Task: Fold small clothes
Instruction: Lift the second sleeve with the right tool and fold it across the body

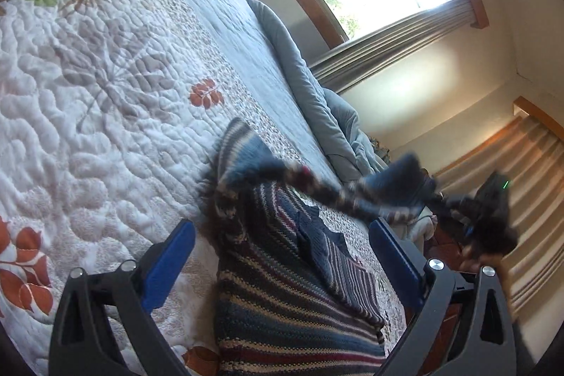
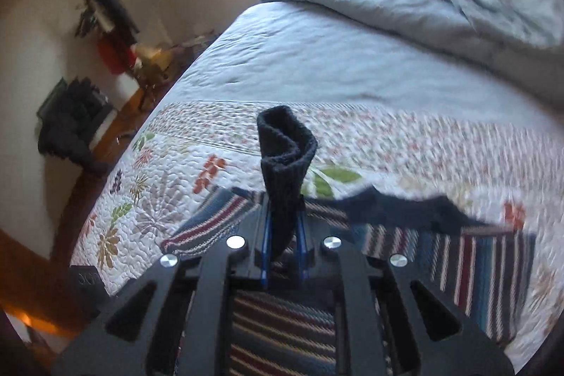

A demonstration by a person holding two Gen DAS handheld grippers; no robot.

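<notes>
A small striped knit sweater (image 1: 282, 288) in blue, cream and dark red lies on the quilted bed (image 1: 88, 115). My left gripper (image 1: 282, 256) is open above the sweater body, its blue pads on either side, holding nothing. My right gripper (image 2: 283, 235) is shut on the sweater's dark navy cuff (image 2: 285, 157), which sticks up between the fingers. In the left wrist view the sleeve (image 1: 335, 192) is lifted off the bed and stretches, blurred, toward the right gripper (image 1: 493, 210). The sweater body (image 2: 476, 270) spreads below the right gripper.
The bed has a white floral quilt (image 2: 169, 199) and a light blue bedspread (image 2: 317, 59). A rumpled grey-blue comforter (image 2: 458, 9) lies at the far end. Windows with curtains (image 1: 387, 41) are behind. Dark furniture (image 2: 70, 122) stands on the wooden floor beside the bed.
</notes>
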